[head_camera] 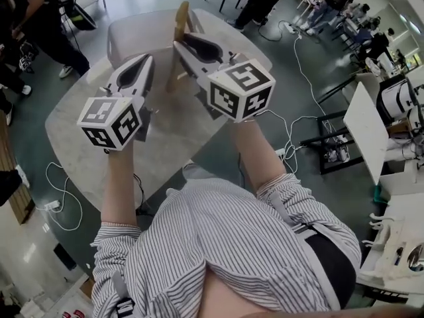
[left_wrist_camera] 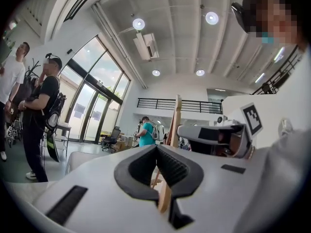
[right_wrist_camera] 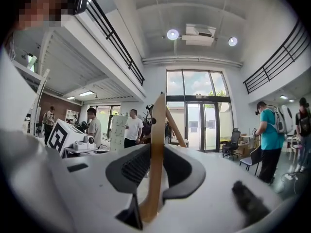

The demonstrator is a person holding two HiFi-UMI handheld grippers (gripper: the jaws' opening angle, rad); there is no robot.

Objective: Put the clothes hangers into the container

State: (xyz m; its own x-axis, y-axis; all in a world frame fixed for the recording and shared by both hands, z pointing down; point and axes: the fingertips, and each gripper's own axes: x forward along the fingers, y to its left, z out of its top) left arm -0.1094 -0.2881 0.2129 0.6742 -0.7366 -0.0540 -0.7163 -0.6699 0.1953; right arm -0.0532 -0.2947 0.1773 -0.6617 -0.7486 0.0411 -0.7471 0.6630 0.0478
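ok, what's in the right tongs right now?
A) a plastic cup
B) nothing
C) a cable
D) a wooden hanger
D: in the right gripper view, the right tongs are closed on a wooden hanger, whose bar runs up between the pads.

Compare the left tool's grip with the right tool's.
The left tool has its jaws nearly together, with only a thin hanger edge showing low between them. The right tool has its jaws wider, around a broad hanger bar that rises above them. In the head view the right tool reaches further forward than the left tool. Both are clamped on hanger wood.
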